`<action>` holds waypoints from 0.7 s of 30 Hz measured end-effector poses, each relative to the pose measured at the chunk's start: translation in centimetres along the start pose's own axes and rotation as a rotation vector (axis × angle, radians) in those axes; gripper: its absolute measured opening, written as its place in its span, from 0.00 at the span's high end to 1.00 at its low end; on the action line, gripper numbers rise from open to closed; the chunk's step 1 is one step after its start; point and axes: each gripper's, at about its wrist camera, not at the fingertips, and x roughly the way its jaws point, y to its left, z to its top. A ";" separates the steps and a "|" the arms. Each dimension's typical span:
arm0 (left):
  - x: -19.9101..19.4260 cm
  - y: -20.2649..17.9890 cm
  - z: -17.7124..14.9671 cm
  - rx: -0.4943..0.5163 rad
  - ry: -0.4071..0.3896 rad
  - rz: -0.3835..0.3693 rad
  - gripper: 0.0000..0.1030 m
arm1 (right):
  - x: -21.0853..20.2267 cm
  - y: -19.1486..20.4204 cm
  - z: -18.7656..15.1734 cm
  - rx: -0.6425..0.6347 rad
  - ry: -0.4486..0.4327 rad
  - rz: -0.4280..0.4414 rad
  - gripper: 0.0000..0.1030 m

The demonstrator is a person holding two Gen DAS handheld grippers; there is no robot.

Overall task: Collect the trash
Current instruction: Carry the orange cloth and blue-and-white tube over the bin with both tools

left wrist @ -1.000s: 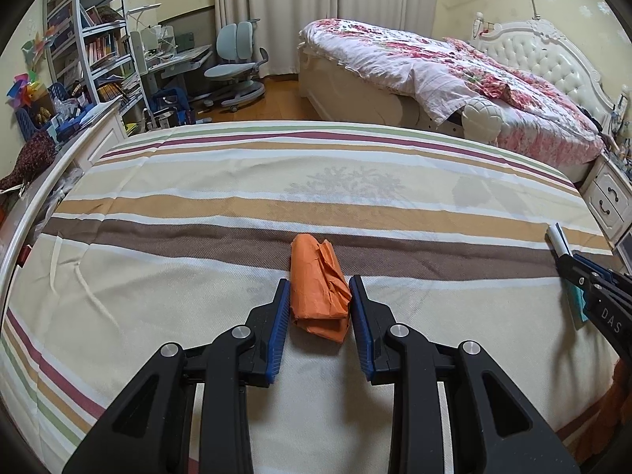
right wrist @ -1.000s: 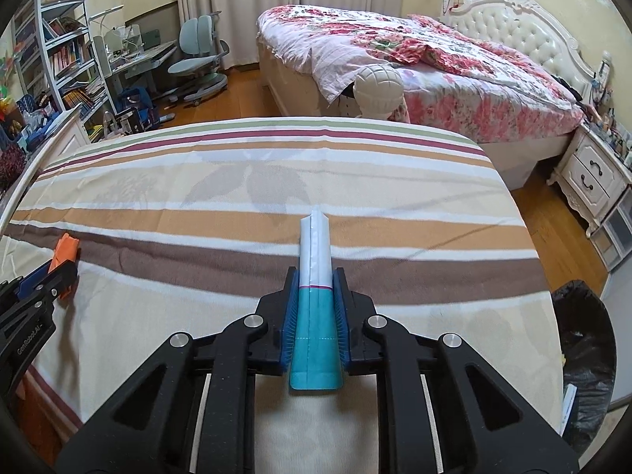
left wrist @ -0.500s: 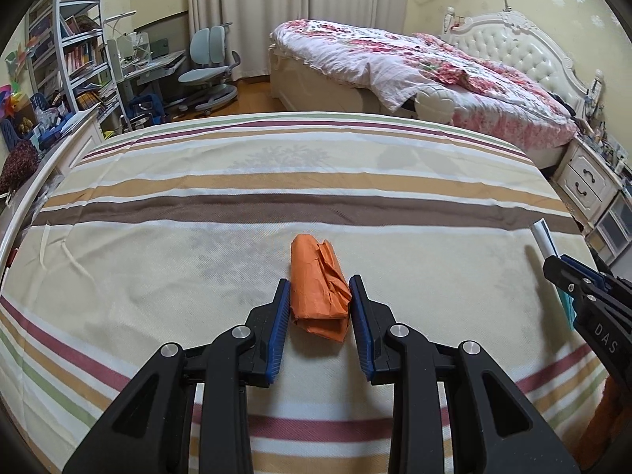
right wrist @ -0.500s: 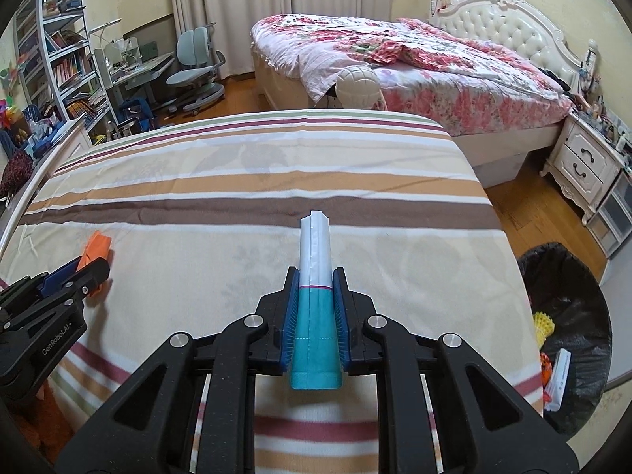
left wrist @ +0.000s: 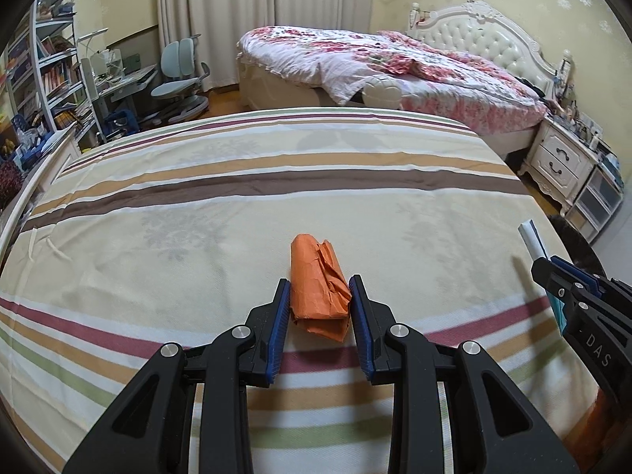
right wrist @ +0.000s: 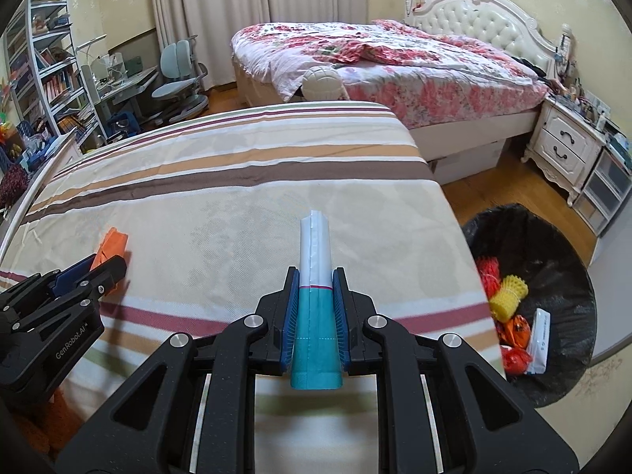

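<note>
My left gripper (left wrist: pixel 320 292) is shut on a crumpled orange paper wad (left wrist: pixel 318 288), held above the striped bedspread (left wrist: pixel 197 197). My right gripper (right wrist: pixel 315 280) is shut on a flat white-and-teal packet (right wrist: pixel 315 288) that sticks out past its fingers. In the left wrist view the right gripper (left wrist: pixel 553 272) and the packet's white end (left wrist: pixel 533 239) show at the right edge. The right wrist view catches the left gripper (right wrist: pixel 106 266) and the orange wad (right wrist: pixel 112 243) at the left. A black-lined trash bin (right wrist: pixel 553 237) stands on the floor to the right of the bed, holding several pieces of trash.
The striped bed's right edge (right wrist: pixel 446 205) runs beside the bin. Beyond lie a floral bed (right wrist: pixel 395 63), a white nightstand (right wrist: pixel 565 146), a desk chair (right wrist: pixel 177 79) and bookshelves (right wrist: pixel 51 79). Wooden floor (right wrist: pixel 493 181) shows between the beds.
Both grippers have moved rightward over the striped bed, carrying their items. The trash bin has come into the right wrist view and grown larger.
</note>
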 end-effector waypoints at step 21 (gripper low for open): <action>-1.6 -10.4 -0.7 0.161 -0.047 -0.152 0.70 | -4.0 -9.4 -3.6 0.171 -0.048 -0.136 0.83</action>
